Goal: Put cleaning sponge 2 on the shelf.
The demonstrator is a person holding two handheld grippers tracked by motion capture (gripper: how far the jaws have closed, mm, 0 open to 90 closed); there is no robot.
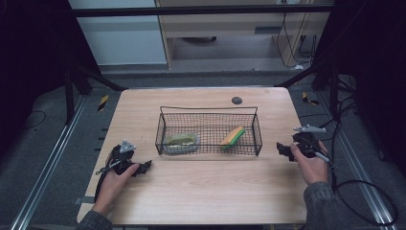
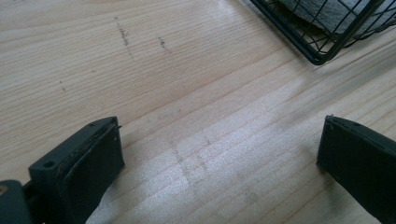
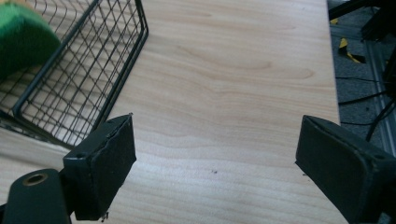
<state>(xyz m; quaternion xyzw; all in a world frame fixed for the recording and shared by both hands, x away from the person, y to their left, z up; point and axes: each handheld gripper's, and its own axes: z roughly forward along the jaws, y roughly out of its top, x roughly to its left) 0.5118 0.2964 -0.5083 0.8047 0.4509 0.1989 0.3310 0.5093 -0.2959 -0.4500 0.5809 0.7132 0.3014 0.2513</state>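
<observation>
A black wire basket (image 1: 208, 111) stands mid-table. Inside it lie a grey-green cloth-like lump (image 1: 181, 142) at the left and a green-and-yellow sponge (image 1: 232, 135) at the right. My left gripper (image 1: 145, 166) rests low on the wood, left of the basket, open with bare table between its jaws (image 2: 219, 158). The basket's corner (image 2: 322, 56) shows at the top right of the left gripper view. My right gripper (image 1: 282, 150) sits right of the basket, open and empty (image 3: 215, 158). The basket's end wall (image 3: 88, 74) and the green sponge (image 3: 21, 42) lie to its left.
The light wooden table (image 1: 206, 191) ends close to my right gripper at its right edge (image 3: 334, 70). A small dark round disc (image 1: 237, 100) sits behind the basket. Cables trail on the floor at the right (image 1: 364, 201).
</observation>
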